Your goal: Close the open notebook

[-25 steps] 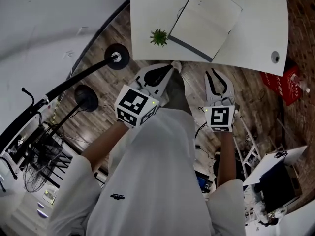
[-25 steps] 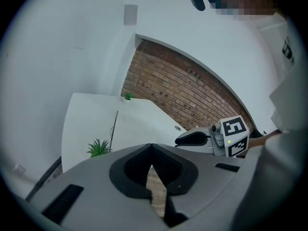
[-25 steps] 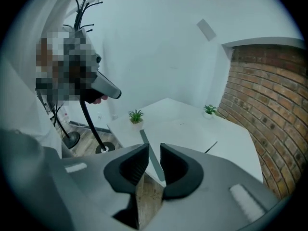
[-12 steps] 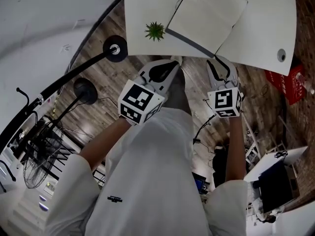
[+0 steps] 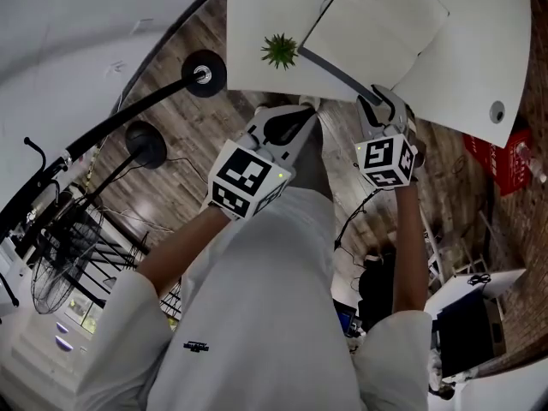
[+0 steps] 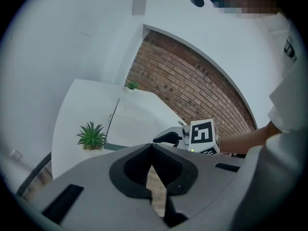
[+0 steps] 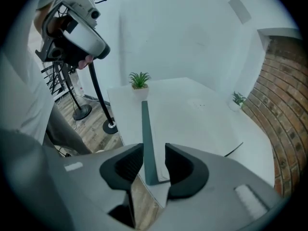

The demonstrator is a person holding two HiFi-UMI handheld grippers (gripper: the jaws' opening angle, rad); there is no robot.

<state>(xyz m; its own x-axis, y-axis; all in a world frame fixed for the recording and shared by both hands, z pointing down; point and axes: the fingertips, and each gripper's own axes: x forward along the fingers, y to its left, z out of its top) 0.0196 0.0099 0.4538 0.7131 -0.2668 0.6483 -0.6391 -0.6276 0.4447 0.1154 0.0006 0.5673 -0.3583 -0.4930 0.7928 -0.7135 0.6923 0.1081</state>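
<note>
Right tool (image 5: 382, 103) nearer, jaws newly wider, astride diagonal notebook (image 5: 377, 28) edge.

White short-sleeve shirt (image 5: 265, 315) lower centre, small dark logo (image 5: 196, 346) lower left; left gripper (image 5: 302, 107), right gripper (image 5: 378, 98): light grey shells, black-and-white marker cubes (image 5: 247, 178)

The notebook (image 5: 377, 28) lies on my desk (image 5: 257, 15), the plant (image 5: 279, 50) at its nine o'clock (by the desk's near edge). The notebook's near corner stands between my right gripper (image 5: 385, 101) fingers (image 7: 185, 170).
</note>
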